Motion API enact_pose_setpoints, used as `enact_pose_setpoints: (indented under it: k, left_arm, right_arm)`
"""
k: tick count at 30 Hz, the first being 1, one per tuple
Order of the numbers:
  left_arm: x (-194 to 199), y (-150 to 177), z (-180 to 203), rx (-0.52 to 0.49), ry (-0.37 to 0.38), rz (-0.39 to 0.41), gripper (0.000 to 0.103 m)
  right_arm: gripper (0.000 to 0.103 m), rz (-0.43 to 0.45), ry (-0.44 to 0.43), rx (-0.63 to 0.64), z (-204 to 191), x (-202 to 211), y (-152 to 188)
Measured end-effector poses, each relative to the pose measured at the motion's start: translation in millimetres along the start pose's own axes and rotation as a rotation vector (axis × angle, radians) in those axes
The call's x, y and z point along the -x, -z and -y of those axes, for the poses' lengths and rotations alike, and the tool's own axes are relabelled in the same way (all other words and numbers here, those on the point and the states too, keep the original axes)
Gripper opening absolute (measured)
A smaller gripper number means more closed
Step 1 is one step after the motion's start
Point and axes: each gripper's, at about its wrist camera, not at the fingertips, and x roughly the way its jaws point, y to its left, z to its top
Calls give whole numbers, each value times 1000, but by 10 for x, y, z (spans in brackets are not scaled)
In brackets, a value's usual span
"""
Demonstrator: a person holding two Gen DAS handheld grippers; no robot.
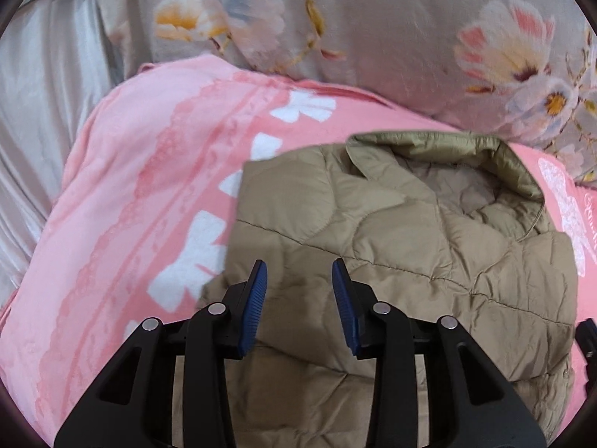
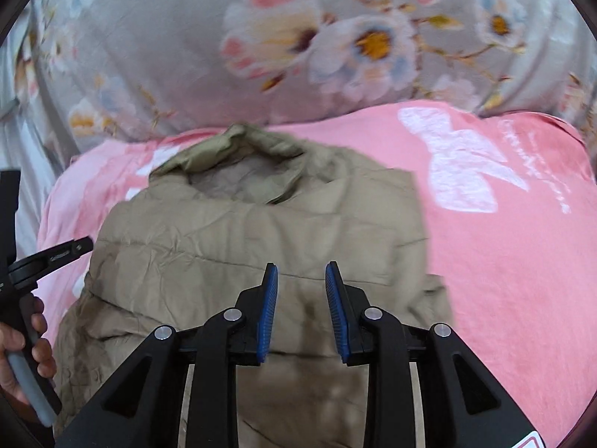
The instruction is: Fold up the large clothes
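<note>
A floral quilt [image 2: 186, 56] fills the far side, bunched against a pink blanket [image 1: 141, 194] spread over what seems a bed. On the blanket lies the tan quilted jacket [image 1: 391, 246], folded into a compact bundle with its hood opening [image 2: 242, 183] at the far end. The left hand-held gripper [image 1: 299, 300] hangs above the jacket's near left part, jaws parted and empty. The right hand-held gripper [image 2: 301, 310] hangs over the near right part, also parted, holding nothing. A hand [image 2: 22, 351] grips the left tool's handle. Judging from this, the puffy padding could spring the fold open, since neither gripper pins it.
</note>
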Motion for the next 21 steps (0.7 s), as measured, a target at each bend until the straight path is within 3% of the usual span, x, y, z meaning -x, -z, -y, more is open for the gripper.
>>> enact_pose_setpoints:
  k: [8,21]
  left_arm:
    - [-335,138,-19,3,-8,-76,36]
    - [-457,314,5,-31,-25,-61,36]
  right_arm:
    - [24,-86,-4,-5,-59,-359,272]
    - [23,-87,-5,-8,-61,-494,444]
